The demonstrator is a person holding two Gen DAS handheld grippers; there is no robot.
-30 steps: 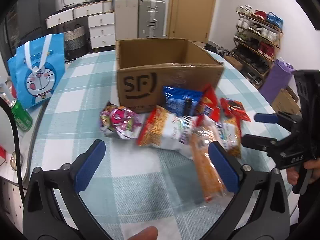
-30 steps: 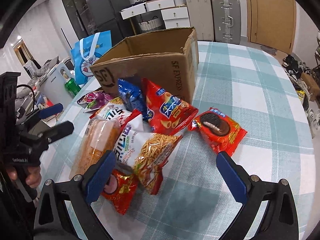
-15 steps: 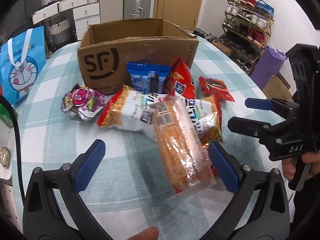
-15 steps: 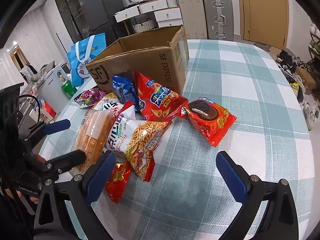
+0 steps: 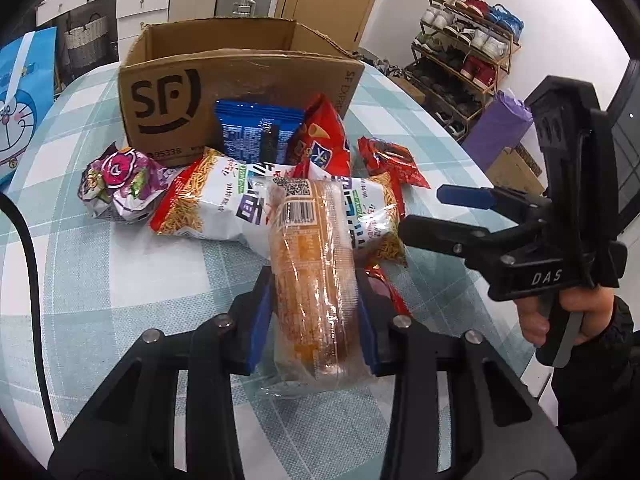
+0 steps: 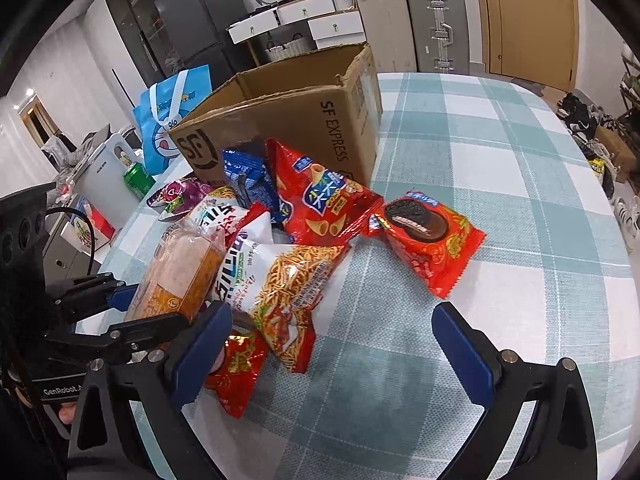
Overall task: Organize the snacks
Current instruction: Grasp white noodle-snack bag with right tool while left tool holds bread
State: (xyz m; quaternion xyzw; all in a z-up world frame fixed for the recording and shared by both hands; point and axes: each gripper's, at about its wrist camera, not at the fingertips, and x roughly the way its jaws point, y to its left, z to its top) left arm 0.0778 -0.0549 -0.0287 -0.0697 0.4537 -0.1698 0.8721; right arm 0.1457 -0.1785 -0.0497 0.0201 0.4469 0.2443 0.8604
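A pile of snack bags lies on the checked tablecloth in front of an open SF cardboard box (image 5: 240,84). My left gripper (image 5: 314,312) is shut on a clear-wrapped orange bread pack (image 5: 312,280), which also shows in the right wrist view (image 6: 180,276). Beside it lie a noodle-snack bag (image 5: 212,208), a blue bag (image 5: 256,132), a red chip bag (image 6: 320,200), a red Oreo pack (image 6: 428,236) and a purple bag (image 5: 120,180). My right gripper (image 6: 332,348) is open and empty, low over the table near a small red packet (image 6: 236,368).
A blue Doraemon bag (image 6: 172,120) and a green can (image 6: 138,178) stand left of the box. The table edge curves at the right, with a shoe rack (image 5: 468,52) beyond. Suitcases and drawers stand at the back wall.
My left gripper moved forward and closed its pads on the bread pack. My right gripper came lower and nearer the pile, still open.
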